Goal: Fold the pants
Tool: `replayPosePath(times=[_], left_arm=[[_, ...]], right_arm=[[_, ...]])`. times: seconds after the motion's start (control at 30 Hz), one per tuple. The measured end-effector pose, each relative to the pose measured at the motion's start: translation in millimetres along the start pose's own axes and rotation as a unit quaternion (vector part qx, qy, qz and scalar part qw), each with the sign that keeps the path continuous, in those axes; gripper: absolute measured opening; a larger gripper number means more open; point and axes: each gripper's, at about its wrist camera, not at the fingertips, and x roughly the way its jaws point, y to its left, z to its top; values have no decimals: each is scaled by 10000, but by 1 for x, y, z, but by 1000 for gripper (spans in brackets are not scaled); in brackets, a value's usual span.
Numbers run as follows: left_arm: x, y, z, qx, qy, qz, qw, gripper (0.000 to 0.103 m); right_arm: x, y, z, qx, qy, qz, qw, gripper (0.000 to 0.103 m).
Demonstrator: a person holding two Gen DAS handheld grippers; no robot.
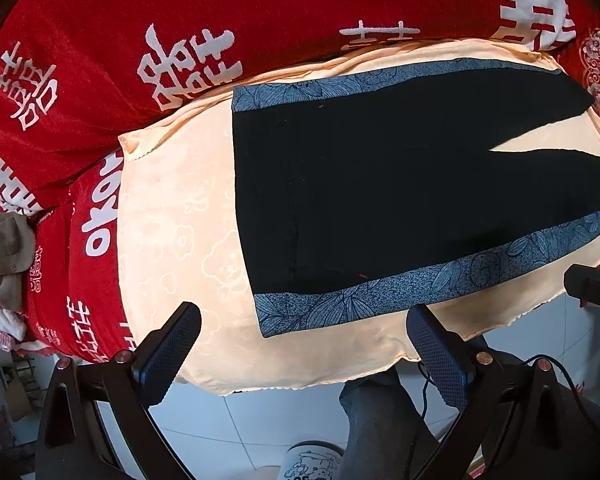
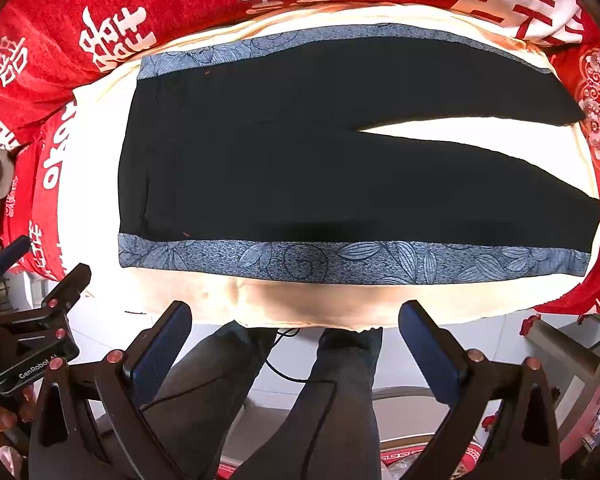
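Black pants (image 2: 300, 168) with blue leaf-patterned side stripes (image 2: 340, 260) lie flat and spread on a peach blanket (image 1: 172, 220), which sits on a red bedspread (image 1: 100, 40) printed with white characters. The waistband points left and the two legs run right, parted by a narrow wedge of blanket. Both tools hover off the near edge, over pale floor tiles (image 1: 260, 412). The left hand-held gripper (image 1: 304, 356) has its fingers spread wide, holding nothing; the right hand-held gripper (image 2: 296, 352) is likewise wide apart and empty. A brownish garment (image 1: 4, 248), perhaps a jacket, lies at the far left.
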Motion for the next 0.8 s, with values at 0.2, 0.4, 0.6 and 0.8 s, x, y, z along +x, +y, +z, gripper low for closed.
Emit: replayPosePath(times=[0.2, 0.4, 0.6, 0.8], left_arm=[[-2, 1, 2, 16, -20, 28, 10000, 103], [-2, 0, 2, -4, 1, 46, 10000, 103], [-4, -2, 2, 2, -37, 80, 10000, 103], [-5, -3, 3, -11, -55, 134, 9999, 103]], right_arm=[[0, 0, -1, 4, -20, -31, 10000, 103], [-2, 2, 0, -47, -41, -52, 10000, 103], [-4, 3, 1, -61, -67, -80, 9999, 103], [-5, 3, 2, -98, -74, -63, 9999, 103]])
